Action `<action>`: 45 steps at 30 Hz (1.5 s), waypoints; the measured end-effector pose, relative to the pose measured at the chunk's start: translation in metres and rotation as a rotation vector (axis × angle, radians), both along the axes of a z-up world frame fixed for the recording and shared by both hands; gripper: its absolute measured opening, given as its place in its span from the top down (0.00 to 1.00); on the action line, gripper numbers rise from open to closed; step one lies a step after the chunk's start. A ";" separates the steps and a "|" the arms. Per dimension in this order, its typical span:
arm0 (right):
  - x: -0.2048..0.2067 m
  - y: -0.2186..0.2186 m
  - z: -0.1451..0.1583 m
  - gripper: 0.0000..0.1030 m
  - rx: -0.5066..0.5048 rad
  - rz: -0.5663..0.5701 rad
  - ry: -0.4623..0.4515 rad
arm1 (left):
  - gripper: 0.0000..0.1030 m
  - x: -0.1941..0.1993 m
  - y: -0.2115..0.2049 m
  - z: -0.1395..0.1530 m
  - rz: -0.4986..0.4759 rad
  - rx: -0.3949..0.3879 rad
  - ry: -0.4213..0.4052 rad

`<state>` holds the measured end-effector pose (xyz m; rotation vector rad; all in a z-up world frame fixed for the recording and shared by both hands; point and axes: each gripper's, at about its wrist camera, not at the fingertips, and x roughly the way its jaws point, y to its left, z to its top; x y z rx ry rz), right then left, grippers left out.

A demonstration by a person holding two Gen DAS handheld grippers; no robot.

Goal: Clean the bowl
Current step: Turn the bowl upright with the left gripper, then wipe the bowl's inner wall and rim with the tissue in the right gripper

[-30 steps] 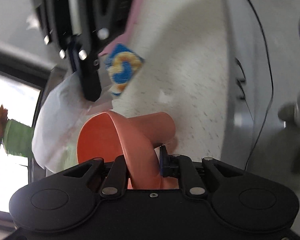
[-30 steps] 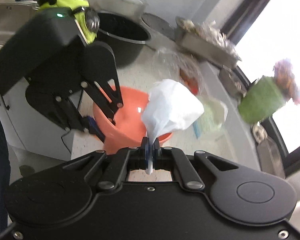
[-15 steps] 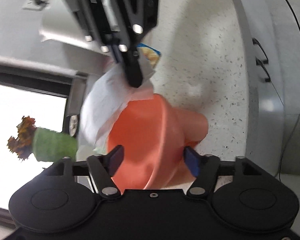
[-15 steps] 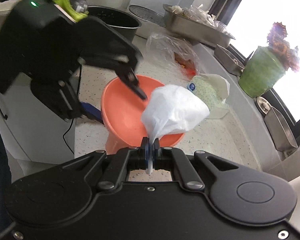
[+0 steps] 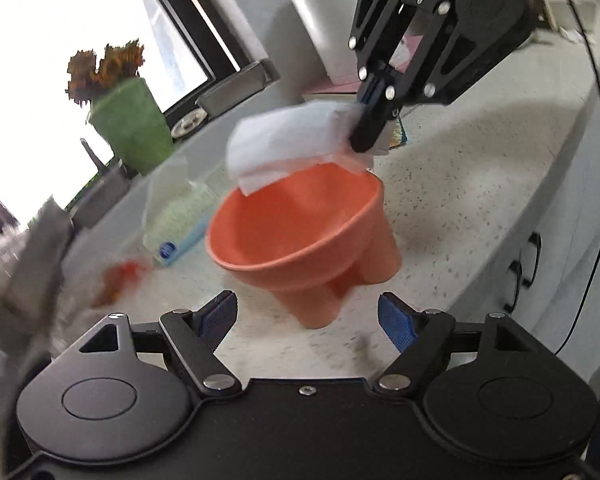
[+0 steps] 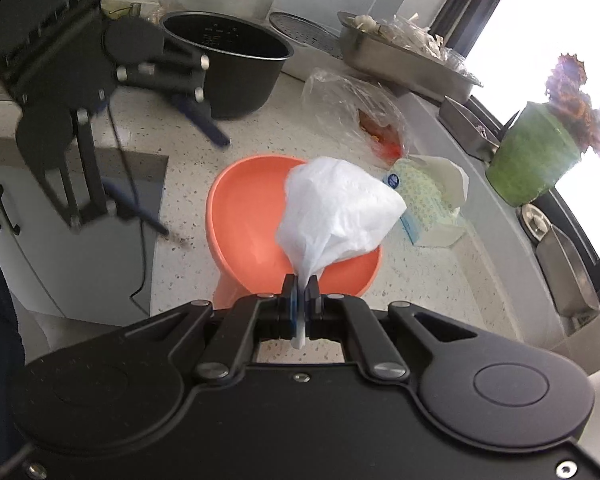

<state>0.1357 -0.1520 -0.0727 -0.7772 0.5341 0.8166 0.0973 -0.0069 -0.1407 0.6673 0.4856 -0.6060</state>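
Note:
An orange footed bowl (image 5: 300, 236) stands upright on the speckled counter; it also shows in the right wrist view (image 6: 252, 224). My right gripper (image 6: 301, 286) is shut on a white tissue (image 6: 336, 212), which hangs over the bowl's rim; the tissue shows in the left wrist view (image 5: 288, 140) with the right gripper (image 5: 370, 128) above the bowl's far side. My left gripper (image 5: 308, 316) is open and empty, just short of the bowl; in the right wrist view it (image 6: 188, 176) is left of the bowl and blurred.
A green flower pot (image 6: 536, 152) stands by the window. A tissue pack (image 6: 428, 200) and a plastic bag with red scraps (image 6: 376, 128) lie behind the bowl. A black pot (image 6: 236, 68) and metal trays (image 6: 404, 56) stand at the back. The counter edge and cabinet doors (image 5: 560, 248) are near.
My left gripper has let go of the bowl, opened and drawn back. The bowl went from tilted in its grip to standing on the counter. The right gripper still holds the tissue.

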 end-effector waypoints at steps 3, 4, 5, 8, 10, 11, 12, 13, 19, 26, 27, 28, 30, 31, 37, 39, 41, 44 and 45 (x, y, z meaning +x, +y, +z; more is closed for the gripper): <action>-0.003 -0.001 0.004 0.97 -0.017 0.004 -0.006 | 0.26 0.014 -0.004 -0.014 0.016 -0.017 0.052; -0.005 -0.001 0.004 0.97 -0.028 0.008 -0.011 | 0.26 0.018 -0.005 -0.016 0.012 -0.024 0.064; -0.007 -0.002 0.005 0.97 -0.032 0.009 -0.013 | 0.26 0.023 -0.007 -0.018 0.005 -0.030 0.076; -0.013 -0.004 0.006 0.97 -0.040 0.001 -0.012 | 0.26 0.035 -0.011 -0.019 -0.015 -0.041 0.092; -0.017 -0.006 0.007 0.97 -0.051 -0.005 -0.011 | 0.36 0.048 -0.011 -0.019 -0.022 -0.080 0.123; -0.018 -0.007 0.007 0.97 -0.058 -0.006 -0.011 | 0.46 0.051 -0.010 -0.020 -0.016 -0.092 0.130; -0.019 -0.007 0.008 0.97 -0.069 -0.007 -0.010 | 0.59 0.055 -0.008 -0.021 -0.008 -0.109 0.141; -0.019 -0.008 0.008 0.97 -0.083 -0.007 -0.011 | 0.60 0.061 -0.004 -0.020 0.005 -0.147 0.176; -0.018 0.000 0.014 0.97 -0.217 0.093 -0.033 | 0.61 0.055 0.000 -0.021 0.013 -0.186 0.197; -0.036 0.025 0.003 0.97 -0.557 0.452 -0.091 | 0.61 0.033 0.014 -0.021 -0.026 -0.209 0.192; -0.036 0.033 0.003 0.97 -0.584 0.506 -0.092 | 0.61 0.031 0.015 -0.021 -0.031 -0.209 0.190; -0.037 0.041 0.003 0.97 -0.610 0.560 -0.092 | 0.62 0.028 0.015 -0.021 -0.034 -0.211 0.189; -0.029 0.058 0.001 0.97 -0.638 0.620 -0.106 | 0.61 0.025 0.016 -0.022 -0.033 -0.217 0.186; -0.025 0.064 0.001 0.97 -0.643 0.630 -0.111 | 0.62 0.024 0.016 -0.022 -0.030 -0.225 0.186; 0.014 0.086 -0.002 0.97 -0.660 0.589 -0.134 | 0.62 0.023 0.016 -0.023 -0.024 -0.232 0.179; 0.028 0.083 -0.003 0.97 -0.669 0.553 -0.130 | 0.62 0.022 0.015 -0.024 -0.024 -0.232 0.177; 0.037 0.077 -0.006 0.97 -0.691 0.520 -0.133 | 0.62 0.021 0.016 -0.024 -0.023 -0.236 0.177; 0.042 0.064 -0.006 0.97 -0.718 0.477 -0.121 | 0.61 0.022 0.016 -0.024 -0.023 -0.240 0.175; 0.040 0.059 -0.006 0.97 -0.729 0.472 -0.110 | 0.61 0.023 0.016 -0.024 -0.023 -0.241 0.175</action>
